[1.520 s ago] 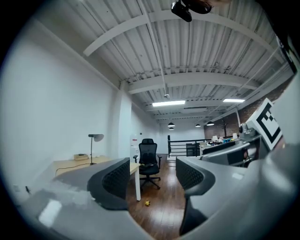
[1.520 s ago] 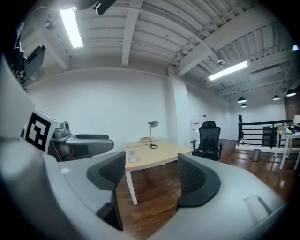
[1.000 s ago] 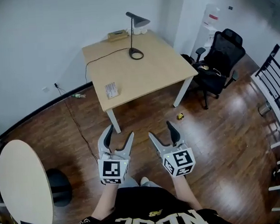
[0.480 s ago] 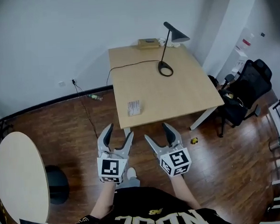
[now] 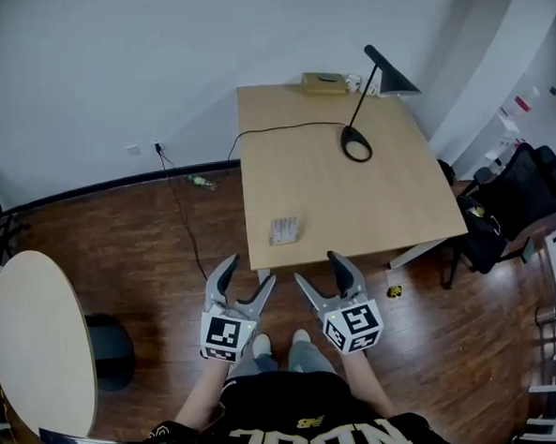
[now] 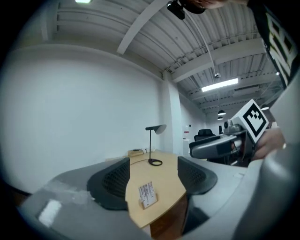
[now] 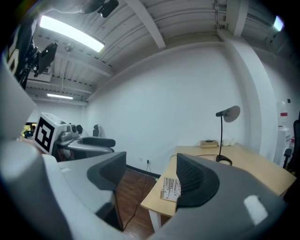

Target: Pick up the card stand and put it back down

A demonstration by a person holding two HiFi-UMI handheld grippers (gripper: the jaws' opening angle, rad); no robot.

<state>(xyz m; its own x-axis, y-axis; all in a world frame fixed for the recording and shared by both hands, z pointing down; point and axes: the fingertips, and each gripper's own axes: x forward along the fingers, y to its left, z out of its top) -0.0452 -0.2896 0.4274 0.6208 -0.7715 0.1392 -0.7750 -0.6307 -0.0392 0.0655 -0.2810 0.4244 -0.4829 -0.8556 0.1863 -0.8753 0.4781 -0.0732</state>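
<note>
The card stand (image 5: pixel 284 230) is a small holder with a printed white card, standing near the front left corner of the light wooden table (image 5: pixel 380 201). It also shows in the left gripper view as the card stand (image 6: pixel 147 194) and in the right gripper view as the card stand (image 7: pixel 170 189). My left gripper (image 5: pixel 245 277) hovers just short of the table's front edge, its jaws opening with nothing between them. My right gripper (image 5: pixel 320 269) is beside it, open and empty. Both are apart from the stand.
A black desk lamp (image 5: pixel 369 98) with its cord and a small box (image 5: pixel 323 80) stand at the table's far side. A round pale table (image 5: pixel 36 339) is at the left, a black office chair (image 5: pixel 517 206) at the right. A cable (image 5: pixel 182 213) runs across the wood floor.
The table and card stand have come closer and shifted right in the head view as the person walked up. Both grippers now sit near the table's front edge.
</note>
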